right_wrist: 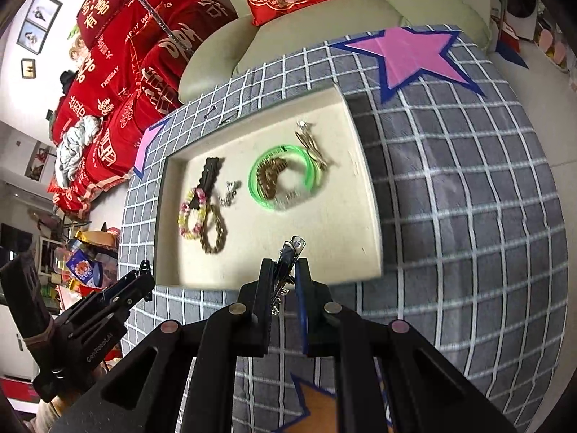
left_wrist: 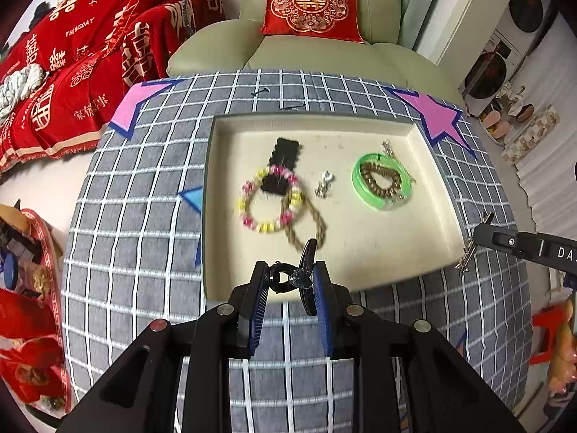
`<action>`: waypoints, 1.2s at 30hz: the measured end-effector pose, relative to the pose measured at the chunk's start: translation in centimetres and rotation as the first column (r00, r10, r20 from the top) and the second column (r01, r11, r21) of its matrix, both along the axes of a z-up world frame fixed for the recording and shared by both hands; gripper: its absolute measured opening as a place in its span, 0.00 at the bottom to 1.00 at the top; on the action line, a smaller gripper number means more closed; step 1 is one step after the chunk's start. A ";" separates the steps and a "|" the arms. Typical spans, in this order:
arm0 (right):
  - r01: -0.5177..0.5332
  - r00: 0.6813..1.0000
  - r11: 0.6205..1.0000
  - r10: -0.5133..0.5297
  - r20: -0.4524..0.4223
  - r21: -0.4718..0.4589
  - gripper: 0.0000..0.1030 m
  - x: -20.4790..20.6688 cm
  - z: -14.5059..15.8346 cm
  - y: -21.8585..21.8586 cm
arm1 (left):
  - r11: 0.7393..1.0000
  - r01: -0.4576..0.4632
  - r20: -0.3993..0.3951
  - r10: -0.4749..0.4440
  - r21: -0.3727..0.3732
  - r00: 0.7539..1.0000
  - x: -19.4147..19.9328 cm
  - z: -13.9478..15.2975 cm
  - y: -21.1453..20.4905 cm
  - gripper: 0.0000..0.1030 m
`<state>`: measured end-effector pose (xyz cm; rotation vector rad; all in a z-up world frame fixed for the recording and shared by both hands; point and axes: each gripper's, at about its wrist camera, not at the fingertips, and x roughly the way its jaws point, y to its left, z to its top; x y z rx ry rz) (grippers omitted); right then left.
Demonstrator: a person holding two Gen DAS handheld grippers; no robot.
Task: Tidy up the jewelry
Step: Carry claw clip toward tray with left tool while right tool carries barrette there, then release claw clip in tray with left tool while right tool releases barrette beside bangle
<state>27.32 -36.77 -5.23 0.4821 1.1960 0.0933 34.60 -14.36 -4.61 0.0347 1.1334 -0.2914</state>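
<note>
Hovering over the near edge of the cream tray [left_wrist: 425, 238], both grippers carry a clip each. The left gripper [left_wrist: 290, 281] has its blue pads closed on a black hair claw [left_wrist: 304, 270], which stands between them and sticks up past the fingertips. The right gripper [right_wrist: 285, 274] is pinched nearly closed on a thin silver hair clip [right_wrist: 288, 256], whose tip pokes out beyond its fingers toward the tray.

Inside the tray, toward its left side, a pink-and-yellow bead bracelet [left_wrist: 268, 200] lies across the lower end of a black comb clip [left_wrist: 283, 166], and a brown rope bracelet [left_wrist: 306, 223] overlaps the bead bracelet on the side nearer the grippers. At the tray's middle sits a small silver charm [left_wrist: 324, 184]. Toward the tray's right side a green bangle [left_wrist: 382, 182] rings a brown bead bracelet [left_wrist: 380, 178], with a silver clip [left_wrist: 387, 148] at the bangle's far edge.

The tray rests on a grey checked cloth [left_wrist: 144, 252]; two small dark pins [left_wrist: 261, 91] lie on the cloth just past the tray's far rim. A pink star [right_wrist: 411, 54] marks the cloth beyond the tray's far right corner.
</note>
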 end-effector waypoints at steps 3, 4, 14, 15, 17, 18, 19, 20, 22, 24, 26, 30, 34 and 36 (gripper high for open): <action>-0.012 1.000 1.000 0.012 -0.004 -0.009 0.12 1.3 -0.4 0.2 | 1.000 0.004 0.005 -0.004 0.009 1.000 0.8 -0.6 -0.9 0.33; -0.015 1.000 1.000 0.015 -0.007 -0.012 0.12 1.6 -0.7 0.3 | 1.000 0.004 0.004 -0.004 0.013 1.000 1.5 -0.9 -1.1 0.33; -0.030 0.997 1.000 0.029 -0.071 -0.009 0.12 4.4 -4.0 0.0 | 0.999 -0.002 -0.040 0.004 0.045 0.999 -1.1 -5.9 -0.5 0.33; -0.033 0.997 0.999 0.033 -0.076 -0.010 0.12 4.6 -4.3 0.1 | 0.999 -0.005 -0.045 0.007 0.049 0.999 -0.9 -6.3 -0.6 0.33; -0.037 0.996 0.999 0.035 -0.083 -0.013 0.12 4.9 -4.8 0.1 | 0.998 -0.010 -0.052 0.013 0.055 0.999 -0.5 -6.8 -0.9 0.33; -0.037 0.996 0.999 0.036 -0.086 -0.014 0.12 5.1 -5.0 0.0 | 0.998 -0.013 -0.056 0.016 0.058 0.998 -0.3 -7.1 -0.9 0.33; -0.037 0.995 0.999 0.035 -0.088 -0.016 0.12 5.3 -5.3 0.0 | 0.998 -0.015 -0.059 0.018 0.061 0.998 -0.2 -7.3 -1.0 0.33; -0.036 0.995 0.999 0.034 -0.091 -0.017 0.12 5.5 -5.5 -0.1 | 0.998 -0.016 -0.061 0.020 0.064 0.998 0.0 -7.5 -1.1 0.33; -0.036 0.995 0.999 0.034 -0.097 -0.019 0.12 5.8 -6.0 -0.2 | 0.997 -0.019 -0.067 0.024 0.074 0.997 0.3 -8.0 -1.3 0.33; -0.039 0.994 0.999 0.037 -0.103 -0.023 0.12 6.1 -6.4 -0.2 | 0.996 -0.020 -0.069 0.026 0.082 0.997 0.6 -8.3 -1.5 0.33; -0.041 0.993 0.999 0.038 -0.108 -0.025 0.12 6.3 -6.8 -0.3 | 0.996 -0.018 -0.063 0.024 0.090 0.998 0.8 -8.5 -1.7 0.33; -0.036 0.991 0.999 0.033 -0.128 -0.027 0.12 6.3 -7.8 -0.4 | 0.993 -0.005 -0.051 0.011 0.115 0.999 0.8 -8.6 -2.1 0.33; -0.035 0.991 0.999 0.031 -0.127 -0.027 0.12 6.3 -8.0 -0.4 | 0.991 -0.002 -0.038 0.007 0.131 0.999 0.7 -8.6 -2.3 0.33; -0.043 0.991 0.998 0.038 -0.126 -0.036 0.12 6.4 -8.0 -0.3 | 0.990 0.001 -0.037 0.004 0.143 0.999 0.7 -8.6 -2.5 0.33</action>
